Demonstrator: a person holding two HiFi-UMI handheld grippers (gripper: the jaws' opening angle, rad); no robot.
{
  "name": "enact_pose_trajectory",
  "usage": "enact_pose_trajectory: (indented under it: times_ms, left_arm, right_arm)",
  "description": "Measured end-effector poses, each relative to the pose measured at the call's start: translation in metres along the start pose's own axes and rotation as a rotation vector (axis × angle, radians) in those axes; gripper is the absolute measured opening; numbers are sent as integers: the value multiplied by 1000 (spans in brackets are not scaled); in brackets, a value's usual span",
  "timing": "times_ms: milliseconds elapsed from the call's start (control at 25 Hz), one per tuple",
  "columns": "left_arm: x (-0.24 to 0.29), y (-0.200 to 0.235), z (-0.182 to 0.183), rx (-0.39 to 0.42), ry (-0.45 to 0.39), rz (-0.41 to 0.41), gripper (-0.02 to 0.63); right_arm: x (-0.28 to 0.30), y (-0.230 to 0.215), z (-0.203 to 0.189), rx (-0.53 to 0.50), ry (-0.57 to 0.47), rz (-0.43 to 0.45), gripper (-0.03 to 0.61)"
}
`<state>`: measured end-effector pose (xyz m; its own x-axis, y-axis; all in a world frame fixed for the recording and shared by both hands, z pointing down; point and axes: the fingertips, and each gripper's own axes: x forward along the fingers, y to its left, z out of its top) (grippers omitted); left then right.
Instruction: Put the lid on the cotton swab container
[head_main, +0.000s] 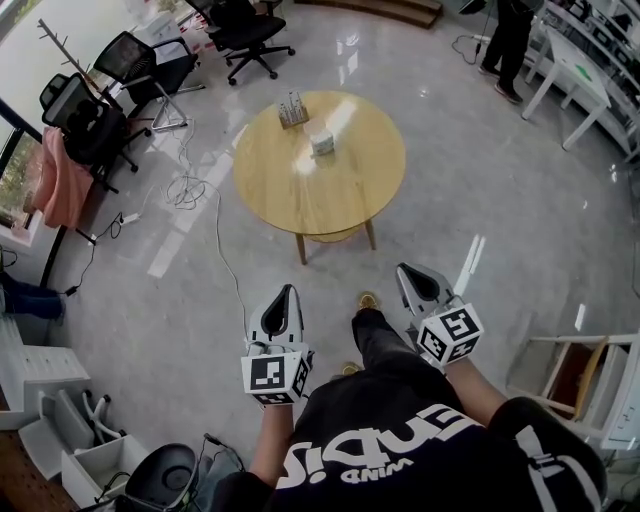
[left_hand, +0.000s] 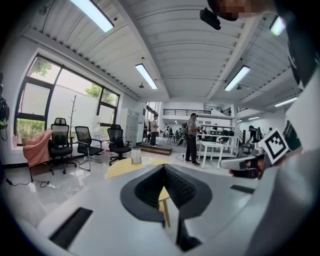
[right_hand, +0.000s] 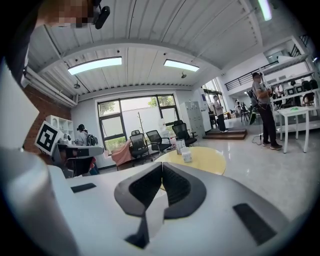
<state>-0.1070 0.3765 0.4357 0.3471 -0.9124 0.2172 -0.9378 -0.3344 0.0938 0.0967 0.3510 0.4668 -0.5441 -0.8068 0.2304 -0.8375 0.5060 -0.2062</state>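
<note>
A round wooden table (head_main: 345, 190) stands ahead on the glossy floor. On its far side sits a small pale container (head_main: 322, 143), with a holder of upright items (head_main: 292, 110) behind it; I cannot make out a lid. My left gripper (head_main: 287, 290) and right gripper (head_main: 405, 268) are held out side by side well short of the table, both shut and empty. In the left gripper view the jaws (left_hand: 163, 167) meet in front of the table (left_hand: 125, 167). In the right gripper view the jaws (right_hand: 162, 165) meet below the container (right_hand: 186, 156).
Black office chairs (head_main: 135, 65) and a pink cloth (head_main: 62, 185) stand at the left, with cables (head_main: 185, 190) trailing over the floor. A person (head_main: 510, 40) stands by white tables (head_main: 570, 60) at the far right. A wooden chair (head_main: 585, 375) is near my right, bins (head_main: 70, 440) near my left.
</note>
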Motion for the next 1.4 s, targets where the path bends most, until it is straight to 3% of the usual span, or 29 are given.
enact_pose_trajectory:
  times_ms: [280,720,1120,1400]
  left_arm:
    - [59,20,19,-2,10,3,9]
    - [138,37,52,-17,1,41,9]
    - [187,38,51,-30,-1,106,9]
    - [210,68,49,-37,18,118,9]
  right_arm:
    - [49,-40,31,-6,-3,-14,3]
    - [113,-90,73,-34,3,38,3]
    - [155,-129,81,-23,10,122,3]
    - [191,-128,83,-10,8,168,3]
